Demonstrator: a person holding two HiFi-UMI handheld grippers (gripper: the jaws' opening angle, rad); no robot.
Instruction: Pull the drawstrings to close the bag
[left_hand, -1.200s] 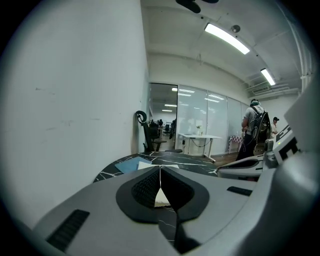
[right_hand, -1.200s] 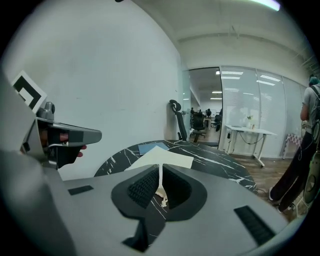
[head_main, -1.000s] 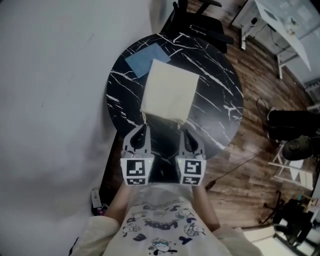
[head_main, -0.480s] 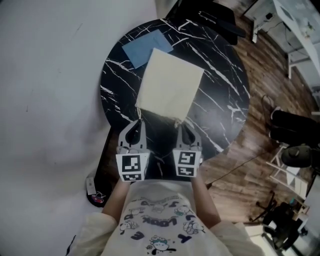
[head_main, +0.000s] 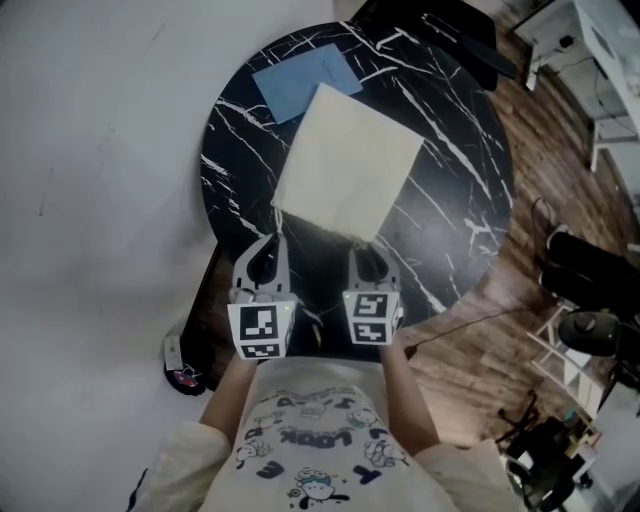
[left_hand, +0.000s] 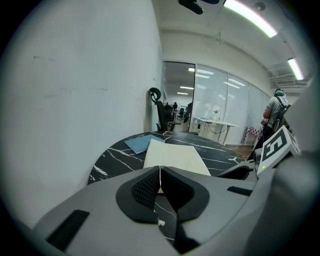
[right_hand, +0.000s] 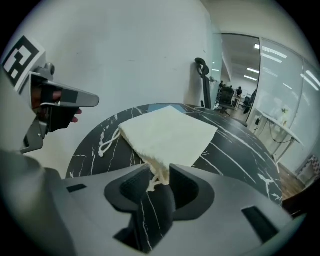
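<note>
Two hand-held grippers are meeting the near edge of a cream cloth bag (head_main: 345, 165) that is lying flat on a black marble table (head_main: 450, 250), with a blue cloth (head_main: 305, 78) at its far corner. The left gripper (head_main: 276, 242) is pinching the left drawstring (left_hand: 160, 182) tight, while the right gripper (head_main: 362, 250), whose jaws have just been opening, is standing slack around the right drawstring (right_hand: 152, 183) at the bag's puckered corner. The bag is looking light, limp and likely to slide; the thin cords, not the fabric, are offering the surest hold
</note>
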